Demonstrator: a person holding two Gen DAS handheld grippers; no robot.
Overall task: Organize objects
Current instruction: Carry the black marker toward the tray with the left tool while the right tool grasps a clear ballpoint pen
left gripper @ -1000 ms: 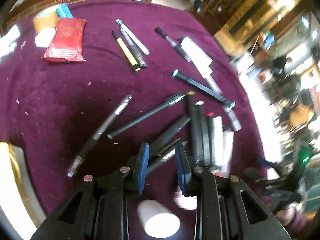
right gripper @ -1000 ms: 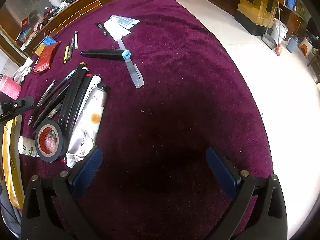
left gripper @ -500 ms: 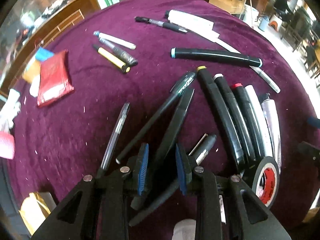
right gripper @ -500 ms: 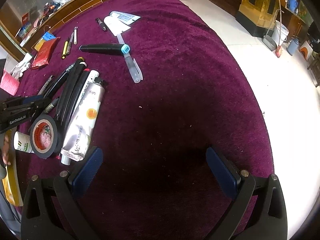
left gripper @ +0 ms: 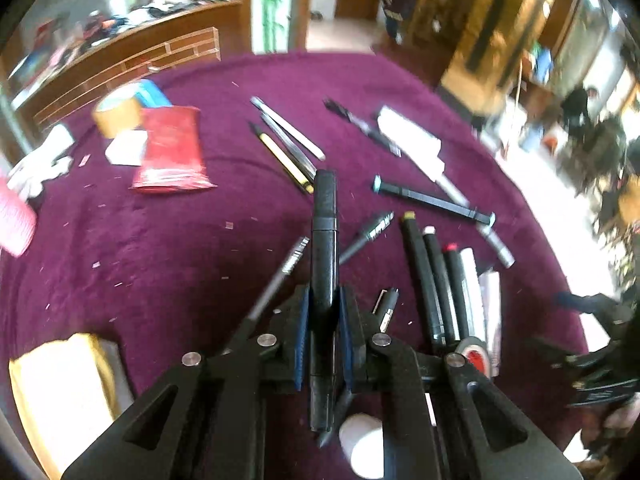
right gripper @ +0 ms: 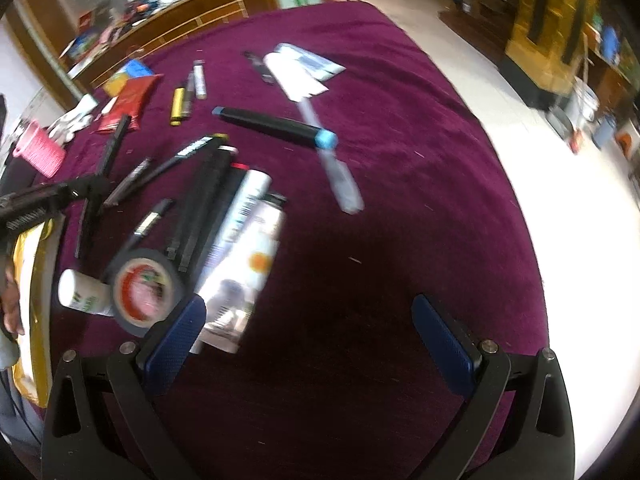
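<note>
My left gripper is shut on a black marker, which sticks forward above the purple cloth. The marker also shows in the right wrist view, held at far left. A row of black markers and white tubes lies to the right, by a black tape roll. My right gripper is open and empty over bare cloth; the silver tube and tape roll lie by its left finger.
A red pouch, tan tape roll and pink spool sit at the far left. Loose pens, a blue-capped marker and white packets lie beyond. A yellow-white box is near left. The table edge drops to the floor on the right.
My left gripper closed on the black marker and lifted it off the cloth. The right gripper view shifted slightly toward the tubes; its jaws stayed open.
</note>
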